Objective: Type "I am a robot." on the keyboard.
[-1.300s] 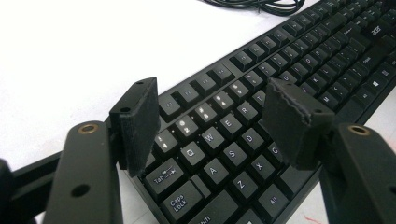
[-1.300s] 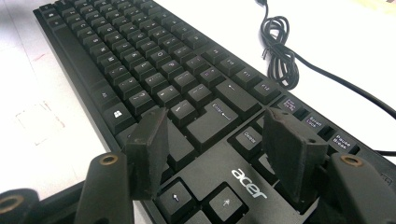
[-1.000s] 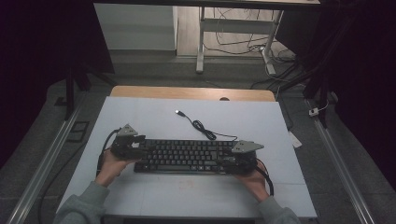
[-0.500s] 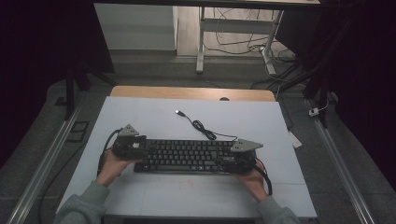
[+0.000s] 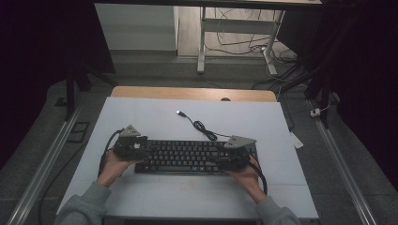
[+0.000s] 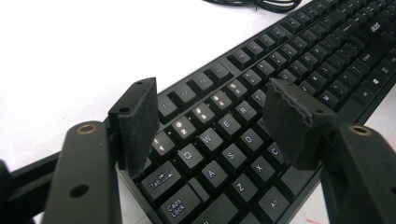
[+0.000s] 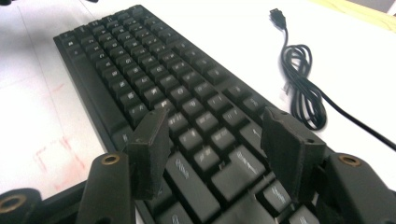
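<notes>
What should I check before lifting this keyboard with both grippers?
1. Left gripper at the keyboard's Tab/Caps Lock end: ok.
2. Right gripper over the opposite end: ok.
3. Jaws closed on the keyboard edges: not ok, both pairs stand open above the keys.
4. Cable free of the grippers: ok, it lies coiled on the mat behind the keyboard.
5. USB plug unplugged: ok, lying loose.
6. Pads clear of the keys: cannot tell.

Dim surroundings, overexposed tabletop, blurred foreground fingers
</notes>
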